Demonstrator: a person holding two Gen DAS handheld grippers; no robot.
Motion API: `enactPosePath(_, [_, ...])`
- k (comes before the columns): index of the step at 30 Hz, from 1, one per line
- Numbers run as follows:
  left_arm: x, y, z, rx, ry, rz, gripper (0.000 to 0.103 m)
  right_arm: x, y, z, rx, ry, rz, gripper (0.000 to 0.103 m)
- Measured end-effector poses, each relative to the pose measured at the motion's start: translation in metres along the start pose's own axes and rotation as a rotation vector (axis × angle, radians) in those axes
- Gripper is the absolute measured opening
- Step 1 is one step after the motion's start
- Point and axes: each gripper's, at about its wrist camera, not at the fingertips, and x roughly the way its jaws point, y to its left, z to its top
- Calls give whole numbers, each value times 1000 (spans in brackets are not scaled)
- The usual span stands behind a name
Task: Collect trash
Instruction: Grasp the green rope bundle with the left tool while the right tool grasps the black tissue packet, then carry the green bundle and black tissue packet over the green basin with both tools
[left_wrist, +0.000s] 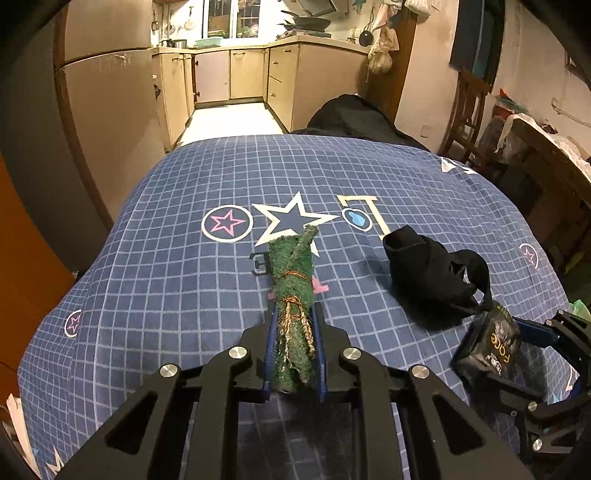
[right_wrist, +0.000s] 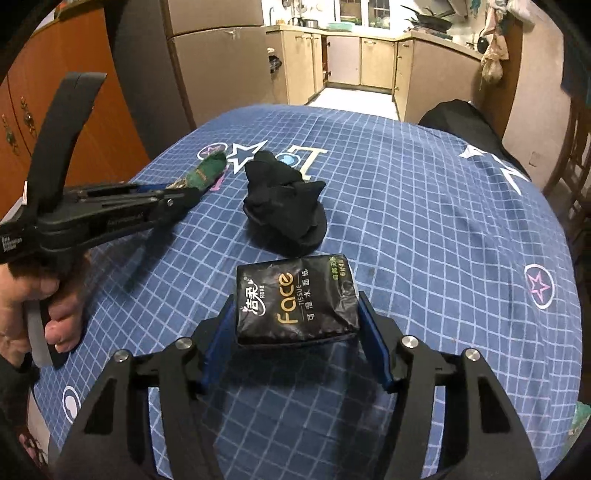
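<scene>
My left gripper (left_wrist: 294, 314) is shut on a green rolled bundle tied with brown string (left_wrist: 293, 280), held just above the blue checked tablecloth (left_wrist: 166, 266). The bundle also shows in the right wrist view (right_wrist: 207, 171), in the left gripper (right_wrist: 192, 190). My right gripper (right_wrist: 297, 299) is shut on a black "Face" tissue pack (right_wrist: 297, 302); the pack also shows in the left wrist view (left_wrist: 489, 347). A crumpled black bag (right_wrist: 284, 210) lies on the cloth between the two grippers, also seen in the left wrist view (left_wrist: 432, 273).
A dark chair back (left_wrist: 354, 118) stands at the table's far edge. A fridge (left_wrist: 107, 110) and kitchen cabinets (left_wrist: 229, 74) lie beyond. An orange cabinet (right_wrist: 55, 110) is at the left. A cluttered wooden table (left_wrist: 546, 155) is at the right.
</scene>
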Motion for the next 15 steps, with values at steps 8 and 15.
enactPosePath(8, [-39, -9, -20, -1, -70, 27, 17, -44, 5, -13, 45, -111, -24, 55])
enactPosePath(15, [-105, -28, -45, -2, -174, 6, 17, -97, 9, -32, 76, -224, -54, 55])
